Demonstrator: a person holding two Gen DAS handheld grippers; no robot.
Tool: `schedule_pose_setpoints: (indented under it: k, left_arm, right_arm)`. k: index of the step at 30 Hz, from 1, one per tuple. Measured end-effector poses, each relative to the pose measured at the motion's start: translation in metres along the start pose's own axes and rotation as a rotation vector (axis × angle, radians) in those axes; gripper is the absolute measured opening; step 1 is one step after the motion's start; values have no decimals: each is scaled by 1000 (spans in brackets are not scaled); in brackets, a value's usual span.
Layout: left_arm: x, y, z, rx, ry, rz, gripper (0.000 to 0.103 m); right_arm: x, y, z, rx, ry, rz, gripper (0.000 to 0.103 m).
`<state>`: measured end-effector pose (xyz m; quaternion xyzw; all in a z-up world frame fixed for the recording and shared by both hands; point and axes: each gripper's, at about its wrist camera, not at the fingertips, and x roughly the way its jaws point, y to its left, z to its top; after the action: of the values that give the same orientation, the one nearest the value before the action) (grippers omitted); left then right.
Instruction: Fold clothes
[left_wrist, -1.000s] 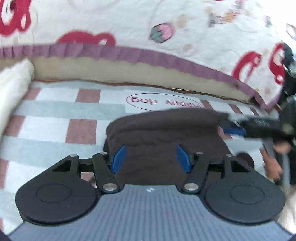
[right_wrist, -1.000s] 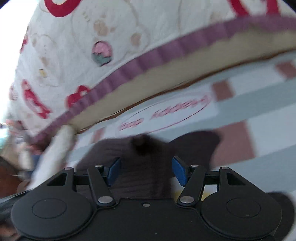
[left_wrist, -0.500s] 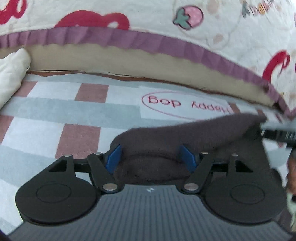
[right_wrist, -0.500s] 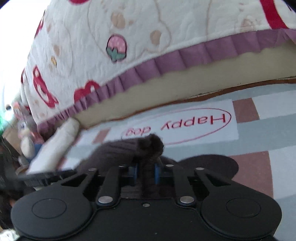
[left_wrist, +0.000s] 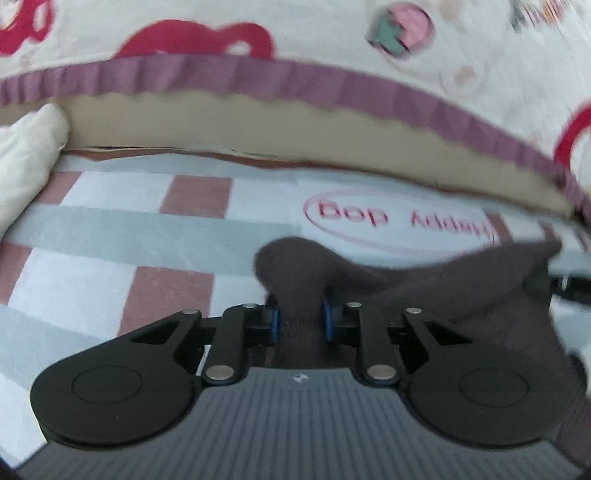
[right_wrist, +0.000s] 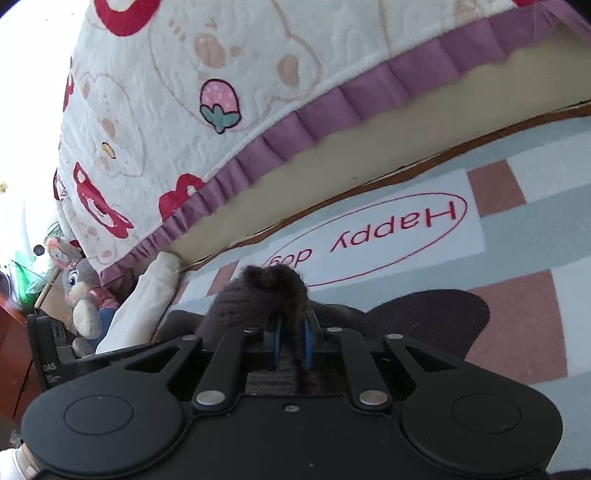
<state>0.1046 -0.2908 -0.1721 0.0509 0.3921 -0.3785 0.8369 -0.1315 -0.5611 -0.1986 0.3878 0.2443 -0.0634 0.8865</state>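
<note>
We read "Happy dog" in a red oval on the checked mat. Just before it, the left gripper and right gripper each pinch the brown knit garment; its lower part is hidden.

Dark brown garment: fuzzy knitted cloth, matt, fibres standing off the edges; same nap in right wrist view.

Left gripper: matt black plastic arms, dull silver metal pivot pins, blue pads; ribbed grey housing along bottom of frame.

Right gripper: same matt black plastic, smooth black housing, metal pins.

Checked mat: flat woven cloth, short pile, matt, printed lettering.

Quilted bedspread, upper frame: stitched puffy cotton, pleated purple cloth trim.

White cloth bundle, left edge: soft, fleecy.

Plush toy, left edge: furry.
</note>
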Motion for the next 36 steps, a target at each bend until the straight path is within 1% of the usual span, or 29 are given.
schedule_pose_setpoints:
  k: [2,4,6,7,8,9,10,11,12,13,14,16,18,19,20,21,23,26,27,28,29,30,31,32,33,34,35,36]
  left_arm:
    - [2,15,-1,-111,0,-15,21]
    - [5,28,-1,-215,1,-27,22]
    - [6,14,1,-93,30,63,23]
    - [5,6,2,-34,18,80,23]
    - [4,-3,2,22,6,97,23]
    - [2,-5,4,23,-10,88,23]
    - [0,-7,5,22,-27,78,27]
    - [-4,-1,7,-27,-48,44,29]
    - [-9,9,8,-90,-83,2,33]
    - [-14,19,8,-153,-118,-39,39]
    - [-21,29,8,-214,-150,-69,41]
    - [-29,36,10,-248,-155,-79,46]
    - [-37,42,12,-282,-160,-89,49]
    - [-41,45,12,-296,-161,-93,49]
    - [-44,41,6,-268,-144,-85,49]
    - [-47,36,0,-239,-127,-77,49]
    - [-52,27,-12,-183,-92,-60,49]
    - [-61,13,-30,-98,-41,-35,50]
    - [-64,8,-36,-69,-23,-27,51]
    - [-67,3,-42,-41,-6,-19,53]
    - [-70,-2,-48,-13,11,-10,53]
    - [-72,-6,-54,16,28,-2,55]
    - [-75,-11,-60,44,46,6,59]
    - [-78,-15,-66,68,62,13,60]
    - [-81,-7,-71,16,70,-2,61]
    - [-84,1,-76,-36,78,-17,61]
    - [-87,8,-81,-88,86,-32,61]
    - [-89,16,-86,-141,94,-48,63]
  right_arm:
    - [3,-2,0,2,9,-22,14]
    - [5,-6,0,31,13,-22,13]
    - [7,-15,-2,95,17,-9,16]
    - [8,-21,-3,133,19,0,17]
    - [8,-26,-4,168,20,6,21]
    - [8,-31,-5,204,22,12,26]
    - [9,-36,-5,236,23,18,28]
    - [8,-38,-6,251,21,22,32]
    - [7,-39,-6,266,19,25,33]
    - [7,-40,-6,277,17,29,33]
    - [6,-37,-5,266,14,28,34]
    - [5,-31,-4,248,9,34,39]
    - [5,-25,-3,232,7,46,52]
    - [5,-23,-3,232,13,68,54]
    - [6,-21,-2,235,19,91,54]
    - [8,-23,-2,256,27,115,59]
    - [12,-27,-1,296,42,161,63]
    - [18,-31,7,310,39,159,63]
    - [19,-29,9,288,24,157,59]
    - [19,-23,10,228,4,147,50]
    - [20,-17,12,169,-13,133,15]
    - [19,-10,13,119,-13,103,11]
    - [19,-4,15,75,-15,74,11]
    - [17,-3,16,56,-30,51,10]
    - [16,-2,17,34,-43,22,10]
    - [17,-3,16,-1,-49,-38,10]
    - [19,-5,14,-14,-37,-89,10]
    - [19,-10,13,10,-20,-99,12]
